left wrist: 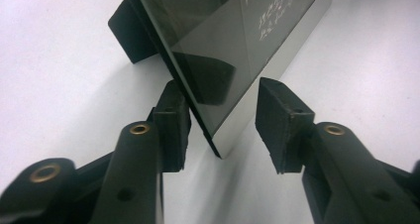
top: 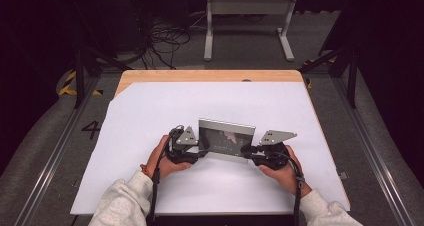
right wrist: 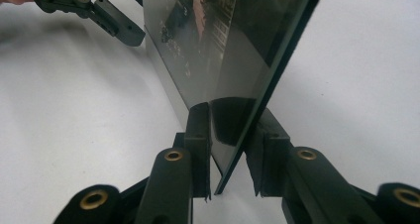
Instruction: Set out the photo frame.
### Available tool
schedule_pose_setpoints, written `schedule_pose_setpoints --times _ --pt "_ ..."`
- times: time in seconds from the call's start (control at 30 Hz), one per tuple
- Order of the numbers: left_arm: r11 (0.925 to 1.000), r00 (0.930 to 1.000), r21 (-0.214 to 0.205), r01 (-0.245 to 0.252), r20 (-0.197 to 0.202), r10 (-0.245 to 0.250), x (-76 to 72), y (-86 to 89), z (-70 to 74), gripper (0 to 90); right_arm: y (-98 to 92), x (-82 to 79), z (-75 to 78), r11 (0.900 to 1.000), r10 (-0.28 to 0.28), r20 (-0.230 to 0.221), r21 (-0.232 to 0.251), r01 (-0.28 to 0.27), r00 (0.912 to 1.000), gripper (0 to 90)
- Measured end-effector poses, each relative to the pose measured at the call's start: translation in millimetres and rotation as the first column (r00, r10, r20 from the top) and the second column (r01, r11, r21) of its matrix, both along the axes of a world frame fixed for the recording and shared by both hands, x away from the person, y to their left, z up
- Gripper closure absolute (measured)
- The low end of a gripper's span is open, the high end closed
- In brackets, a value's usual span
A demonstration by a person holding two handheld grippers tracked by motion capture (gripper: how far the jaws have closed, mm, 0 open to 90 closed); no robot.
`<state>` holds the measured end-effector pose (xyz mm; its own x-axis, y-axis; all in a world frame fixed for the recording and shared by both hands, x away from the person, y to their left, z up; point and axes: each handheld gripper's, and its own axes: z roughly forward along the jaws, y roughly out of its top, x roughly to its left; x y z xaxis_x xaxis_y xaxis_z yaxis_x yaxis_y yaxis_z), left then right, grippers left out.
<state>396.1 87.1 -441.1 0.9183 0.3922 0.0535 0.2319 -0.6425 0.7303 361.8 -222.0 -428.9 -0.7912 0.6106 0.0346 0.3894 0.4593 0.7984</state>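
Two hands hold tongs at the near side of the white surface [top: 150,106]. Between them stands a shiny picture frame [top: 226,138]. The right tongs [right wrist: 230,149] pinch the frame's right edge. The left tongs [left wrist: 223,125] are open around its left edge, one pad touching.

White sheet [top: 150,106] lies bare far, left & right of the upright glass frame [top: 226,136], which stands mid-table w/ both grippers at its ends.
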Motion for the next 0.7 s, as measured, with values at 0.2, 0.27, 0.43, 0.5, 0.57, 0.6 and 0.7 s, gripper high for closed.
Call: schedule_pose_setpoints --times 0.2,0.27,0.43,0.5,0.57,0.6,0.7 --pt "0.9999 0.9999 0.008 -0.011 0.005 0.011 -0.8 0.9 0.1 62.6 1.2 2.3 -0.6 0.9999 -0.011 0.006 -0.002 0.011 0.9999 71.6" --pt "0.9999 0.9999 0.008 -0.01 0.007 0.01 -0.9 1.8 0.5 63.9 1.7 4.2 -1.3 0.9998 -0.02 0.007 0.004 0.02 0.9998 70.8" --pt "0.9997 0.9997 0.009 -0.023 0.011 0.023 -2.2 3.8 0.5 66.7 3.7 8.2 -2.0 0.9993 -0.036 0.007 0.012 0.036 0.9993 69.2" --pt "0.9996 0.9995 0.012 -0.026 0.018 0.026 -2.6 4.0 0.7 66.9 4.2 9.3 -2.4 0.9992 -0.039 0.009 0.014 0.039 0.9992 68.7" --pt "0.9996 0.9995 0.012 -0.027 0.016 0.026 -2.7 4.5 0.6 67.4 4.7 10.1 -2.8 0.9991 -0.04 0.011 0.017 0.039 0.9992 68.2" --pt "0.9995 0.9994 0.011 -0.03 0.02 0.03 -2.6 5.0 0.5 67.9 5.3 10.6 -2.9 0.999 -0.042 0.01 0.018 0.042 0.9991 67.8" --pt "0.9992 0.9992 0.011 -0.038 0.014 0.037 -2.2 6.1 0.4 69.5 7.4 11.9 -3.2 0.9987 -0.048 0.016 0.018 0.047 0.9987 67.0"
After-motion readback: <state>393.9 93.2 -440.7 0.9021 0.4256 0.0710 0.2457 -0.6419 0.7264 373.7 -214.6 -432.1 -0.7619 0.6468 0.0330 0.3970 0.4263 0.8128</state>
